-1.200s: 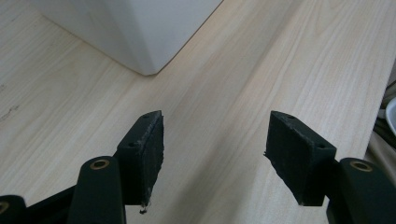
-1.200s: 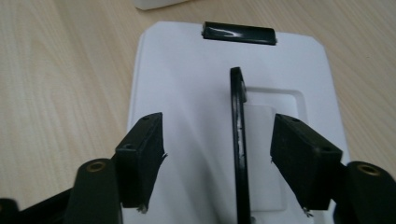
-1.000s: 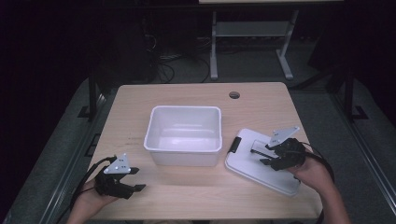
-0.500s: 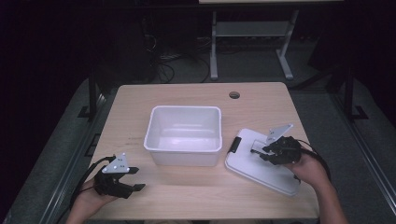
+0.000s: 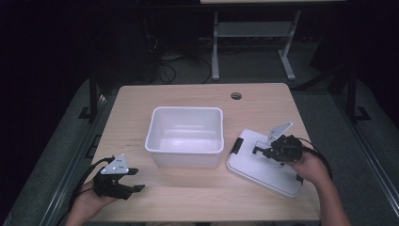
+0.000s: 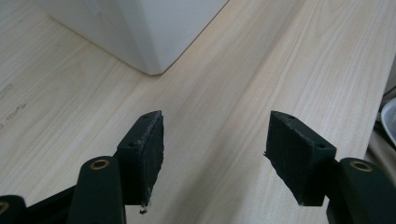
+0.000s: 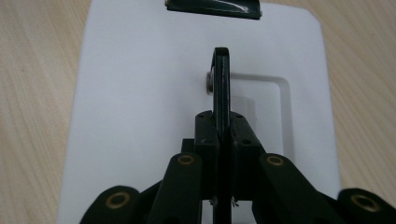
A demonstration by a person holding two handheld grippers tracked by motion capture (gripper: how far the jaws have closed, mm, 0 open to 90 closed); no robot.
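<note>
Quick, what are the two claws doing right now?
Left claw: open, holding nothing.
Right claw: jaws have just been closing, now shut on the lid handle.

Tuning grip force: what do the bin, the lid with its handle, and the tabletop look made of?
Bin: white plastic by the look, slightly translucent walls, soft sheen. Lid: white plastic, smooth matte, moulded recess around the handle. Lid handle: thin black strip standing on edge, probably plastic, with a metal-looking rivet at its end; right gripper is shut on it. Table: pale wood grain, matte, possibly laminate.
</note>
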